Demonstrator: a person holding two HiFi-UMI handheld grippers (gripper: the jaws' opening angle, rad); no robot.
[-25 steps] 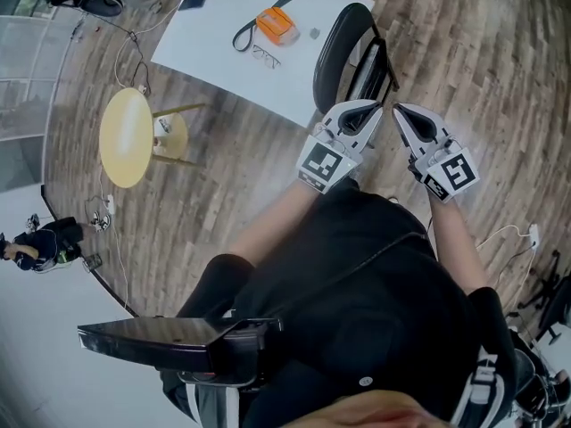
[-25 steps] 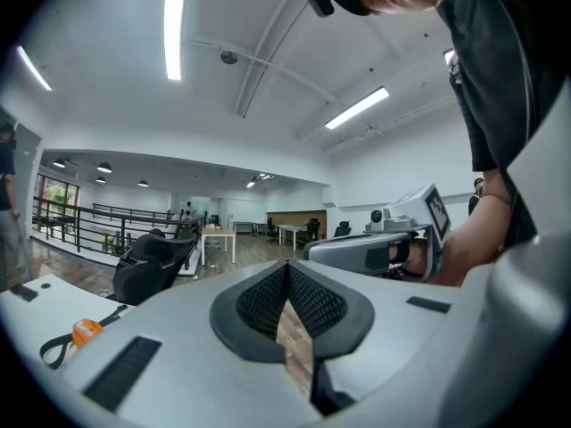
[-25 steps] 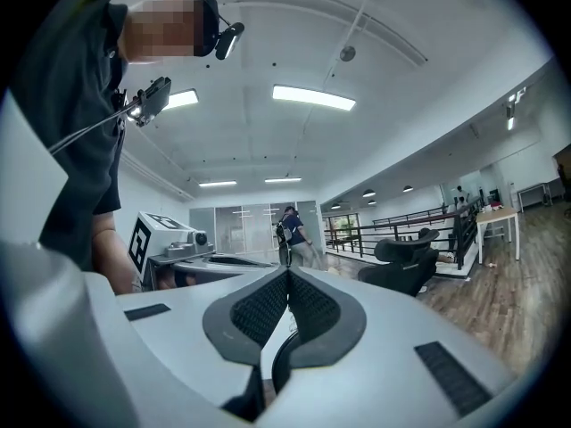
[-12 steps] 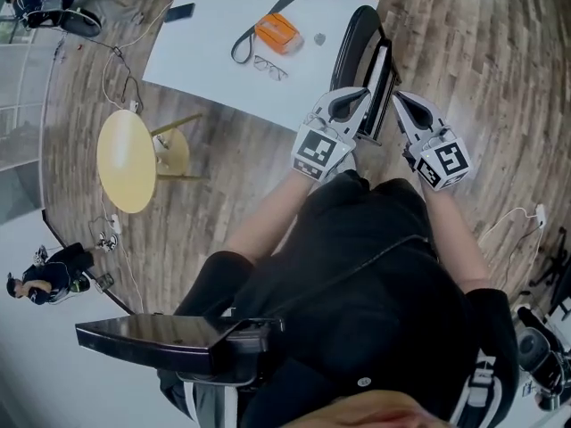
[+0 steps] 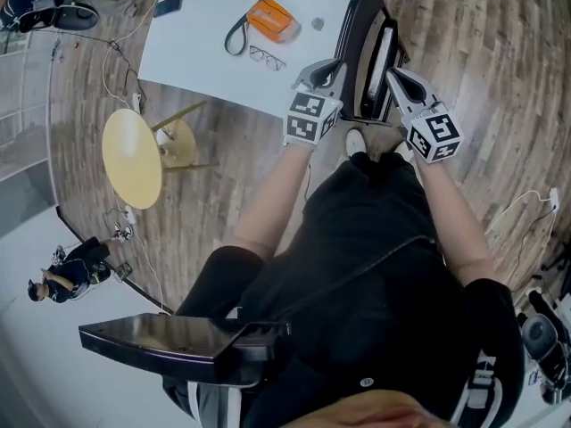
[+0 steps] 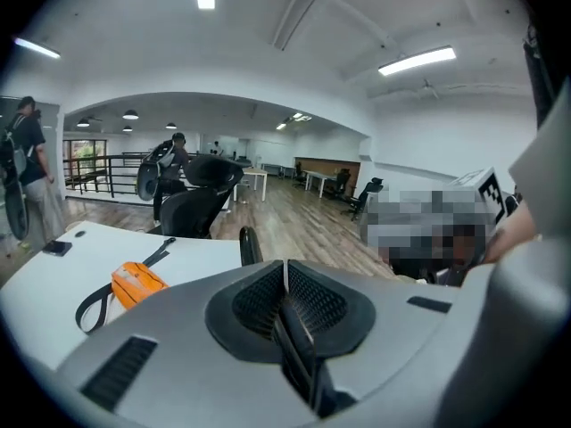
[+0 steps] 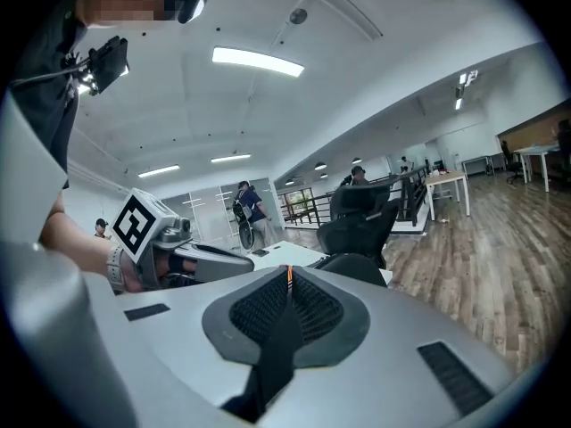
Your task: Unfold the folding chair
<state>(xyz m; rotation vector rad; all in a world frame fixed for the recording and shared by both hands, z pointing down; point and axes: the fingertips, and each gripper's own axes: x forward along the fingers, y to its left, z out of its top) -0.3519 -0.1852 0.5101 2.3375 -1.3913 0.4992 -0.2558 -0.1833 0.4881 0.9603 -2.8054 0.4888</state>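
The folded black chair stands on edge on the wood floor, leaning against the white table. My left gripper is shut and empty, its tip just beside the chair's left edge. My right gripper is shut too, close to the chair's right edge. In the left gripper view the pads meet with nothing between them, and the chair's dark rim rises just beyond. In the right gripper view the shut jaws point over the chair's black top, with the left gripper alongside.
On the table lie an orange case with a black strap, a pair of glasses and a phone. A round yellow stool stands to the left with cables near it. Office chairs and people stand further off.
Both grippers have moved forward and down from the person's lap to either side of the folded chair. Their jaws have stayed shut.
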